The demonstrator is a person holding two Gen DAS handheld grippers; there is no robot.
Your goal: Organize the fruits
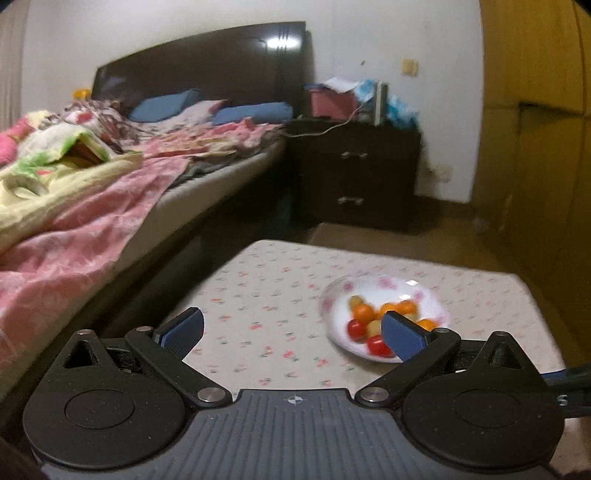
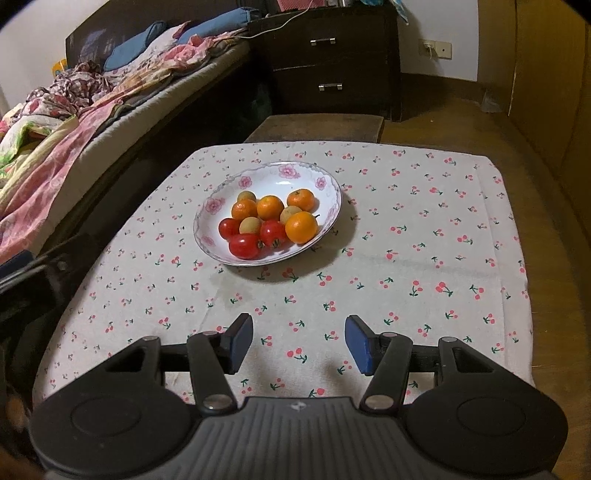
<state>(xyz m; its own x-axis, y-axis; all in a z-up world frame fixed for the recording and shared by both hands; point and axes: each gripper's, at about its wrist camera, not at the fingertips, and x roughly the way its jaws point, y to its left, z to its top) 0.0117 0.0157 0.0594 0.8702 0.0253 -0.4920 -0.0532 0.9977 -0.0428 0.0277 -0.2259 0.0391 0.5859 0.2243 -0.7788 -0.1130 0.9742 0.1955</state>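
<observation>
A home bedroom: unmade bed (image 1: 110, 177), dark nightstand (image 1: 354, 173), wooden wardrobe (image 1: 535, 147).

Unmade bed (image 2: 110, 110) with dark headboard (image 1: 207, 66), dark nightstand (image 2: 332, 59), white walls (image 1: 424, 33), wooden floor (image 2: 461, 122)

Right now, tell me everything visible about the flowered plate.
The flowered plate is a shallow, glossy white dish, ceramic by its look, with pink blossoms around its rim. It sits flat on the cherry-print tablecloth, toward the bed side. Small oranges, red tomatoes and pale yellowish fruits are heaped inside. Neither claw touches it.
</observation>
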